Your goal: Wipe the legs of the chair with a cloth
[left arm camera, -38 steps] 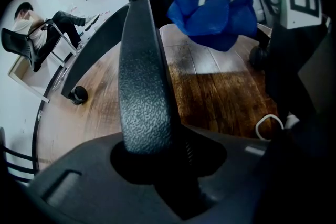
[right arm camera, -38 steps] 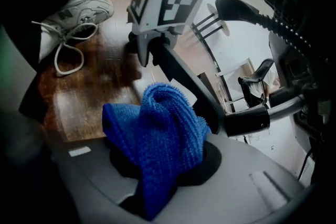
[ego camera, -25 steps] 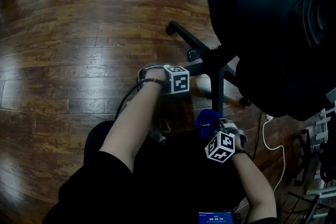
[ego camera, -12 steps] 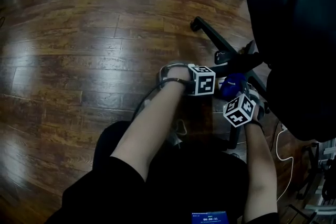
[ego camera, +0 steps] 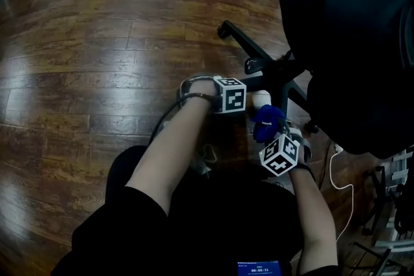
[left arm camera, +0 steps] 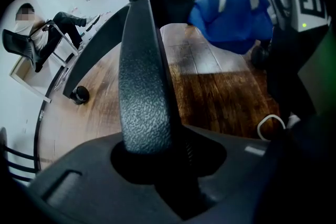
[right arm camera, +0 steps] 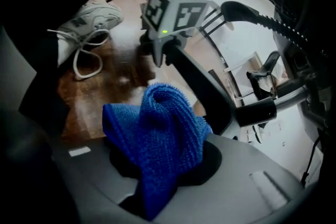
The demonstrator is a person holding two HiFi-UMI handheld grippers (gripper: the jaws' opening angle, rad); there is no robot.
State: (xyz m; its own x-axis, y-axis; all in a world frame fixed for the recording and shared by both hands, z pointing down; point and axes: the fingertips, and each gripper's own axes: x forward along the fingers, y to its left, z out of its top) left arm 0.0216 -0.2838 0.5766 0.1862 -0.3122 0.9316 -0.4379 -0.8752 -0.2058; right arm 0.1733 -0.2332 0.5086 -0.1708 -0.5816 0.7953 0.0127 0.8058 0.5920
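Observation:
A black office chair (ego camera: 352,42) stands on its star base, and one textured leg (left arm camera: 144,86) runs up between the jaws of my left gripper (left arm camera: 157,157), which is shut on it. In the head view the left gripper (ego camera: 240,95) sits on that leg just left of the hub. My right gripper (ego camera: 273,138) is shut on a bunched blue cloth (ego camera: 267,123) (right arm camera: 157,134), held beside the leg (right arm camera: 202,89) close to the left gripper's marker cube (right arm camera: 176,10). From the left gripper view the cloth (left arm camera: 236,18) hangs over the leg's far end.
A second chair leg (ego camera: 242,42) reaches out to a caster at upper left. There is a white sneaker (right arm camera: 89,23) on the wood floor next to the left gripper. A white cable (ego camera: 337,174) loops on the floor at right, near a metal rack (ego camera: 391,168).
The right gripper carried the cloth along the leg up to the hub beside the left cube, then came back a little toward me. The left gripper kept its hold.

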